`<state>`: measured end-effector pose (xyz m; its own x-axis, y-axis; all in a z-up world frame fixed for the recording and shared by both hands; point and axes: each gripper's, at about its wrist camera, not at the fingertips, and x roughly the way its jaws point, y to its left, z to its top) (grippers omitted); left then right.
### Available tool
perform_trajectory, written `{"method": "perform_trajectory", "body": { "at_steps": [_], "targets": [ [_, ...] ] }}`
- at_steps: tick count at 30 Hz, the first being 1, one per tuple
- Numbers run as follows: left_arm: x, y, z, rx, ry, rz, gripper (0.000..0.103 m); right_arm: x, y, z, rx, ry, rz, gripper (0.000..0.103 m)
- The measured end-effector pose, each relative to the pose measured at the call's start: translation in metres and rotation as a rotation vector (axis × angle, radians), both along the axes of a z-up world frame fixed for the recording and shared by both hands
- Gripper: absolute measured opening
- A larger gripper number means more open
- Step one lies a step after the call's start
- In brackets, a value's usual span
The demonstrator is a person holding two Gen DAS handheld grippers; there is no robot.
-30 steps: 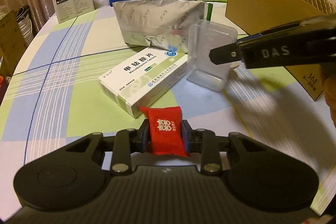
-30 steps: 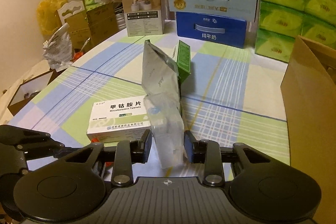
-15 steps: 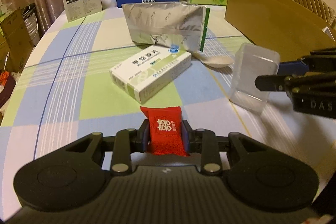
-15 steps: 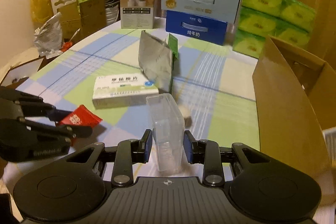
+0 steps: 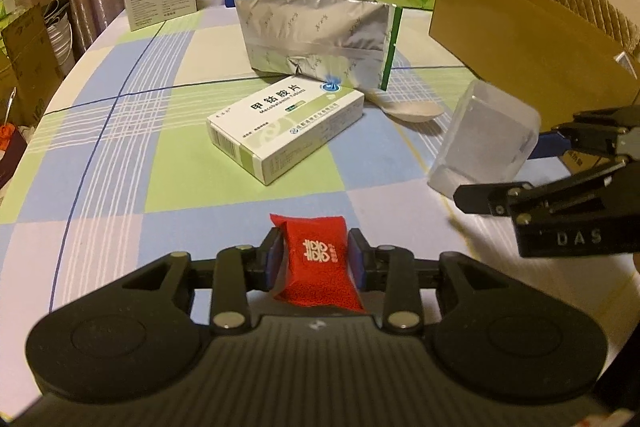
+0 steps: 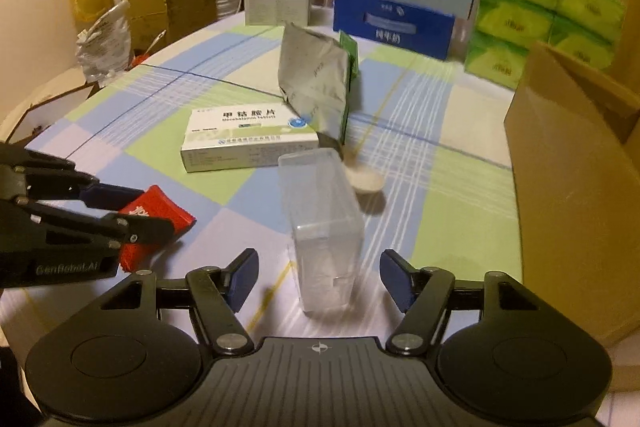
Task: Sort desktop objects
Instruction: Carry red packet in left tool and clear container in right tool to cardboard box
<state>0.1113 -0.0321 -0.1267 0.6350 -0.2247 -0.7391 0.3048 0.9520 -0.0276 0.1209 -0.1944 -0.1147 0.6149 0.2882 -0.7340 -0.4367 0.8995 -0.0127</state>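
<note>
Now the right hand-held gripper (image 6: 316,279) is opening, pads clear of the clear plastic box (image 6: 324,227) lying lengthwise between them on the bench (image 6: 460,227); the left hand-held gripper (image 5: 314,259) is loosening around the red packet (image 5: 318,261).

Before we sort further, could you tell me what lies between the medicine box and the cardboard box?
In the left wrist view, a pale spoon and the clear plastic container lie between the medicine box and cardboard box.
</note>
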Motion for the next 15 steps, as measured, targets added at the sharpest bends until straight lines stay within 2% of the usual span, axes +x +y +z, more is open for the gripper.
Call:
{"method": "perform_trajectory", "body": {
  "at_steps": [8,15],
  "targets": [
    [-0.008,-0.017,-0.004,0.148,-0.055,-0.026,0.033,0.005,-0.002,-0.002,0.017,0.021,-0.005,0.064],
    [-0.012,-0.02,-0.006,0.185,-0.06,-0.025,0.033,0.009,-0.008,0.0,0.054,0.037,-0.04,0.064]
  ]
}}
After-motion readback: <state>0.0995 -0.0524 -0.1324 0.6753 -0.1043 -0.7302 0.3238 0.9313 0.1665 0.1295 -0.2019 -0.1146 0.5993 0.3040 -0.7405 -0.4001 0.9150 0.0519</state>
